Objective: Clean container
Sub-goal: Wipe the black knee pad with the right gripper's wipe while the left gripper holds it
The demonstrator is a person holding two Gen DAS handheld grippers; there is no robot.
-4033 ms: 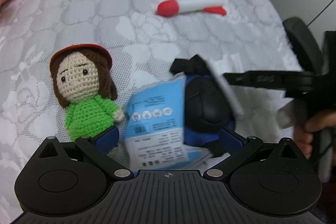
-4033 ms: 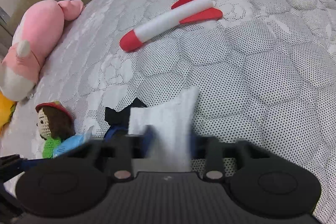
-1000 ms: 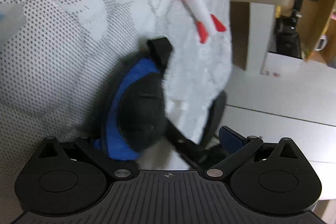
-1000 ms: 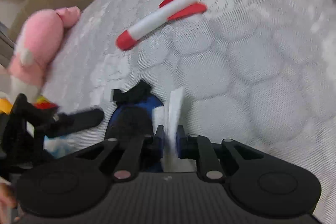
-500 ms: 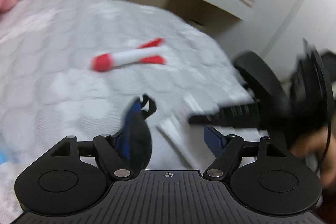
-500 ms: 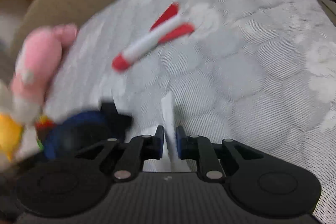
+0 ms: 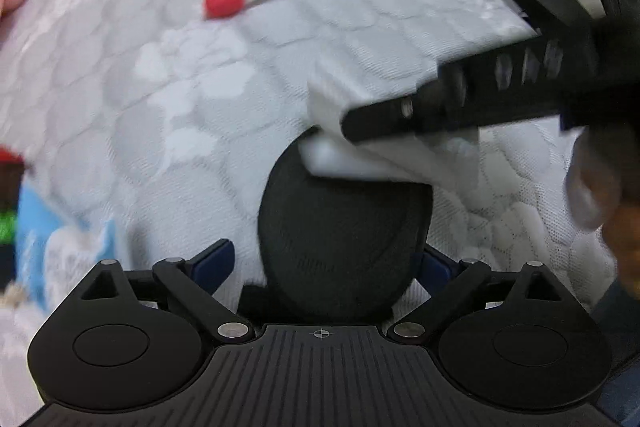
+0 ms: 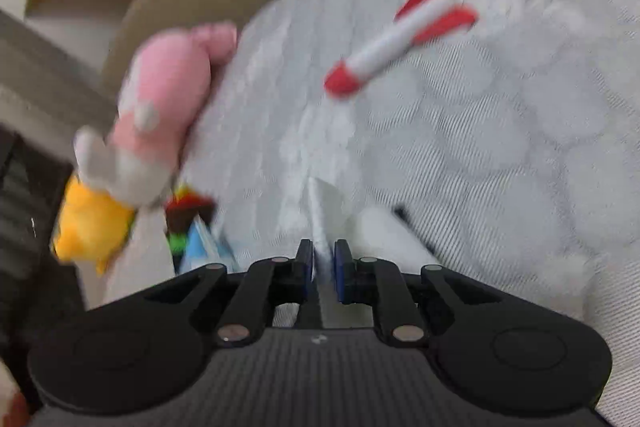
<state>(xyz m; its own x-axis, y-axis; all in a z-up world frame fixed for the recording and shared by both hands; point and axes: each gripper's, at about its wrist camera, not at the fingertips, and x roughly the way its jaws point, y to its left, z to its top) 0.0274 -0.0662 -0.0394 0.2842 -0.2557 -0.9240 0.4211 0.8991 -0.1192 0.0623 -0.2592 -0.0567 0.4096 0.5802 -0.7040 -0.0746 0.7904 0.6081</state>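
Evidently wiping: left gripper [image 7: 326,261] clamped the black container [image 7: 344,239] at its 6 o'clock, right gripper [image 8: 321,269] pinched the wipe [image 7: 360,157] against its 12 o'clock rim; firm, even strokes advised.

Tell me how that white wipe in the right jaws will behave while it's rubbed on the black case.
The white wipe looks floppy: it drapes and folds over the black case, so it will probably bunch rather than push stiffly. It seems thin and light, pinched flat in the right gripper, so it may slide out under hard rubbing.
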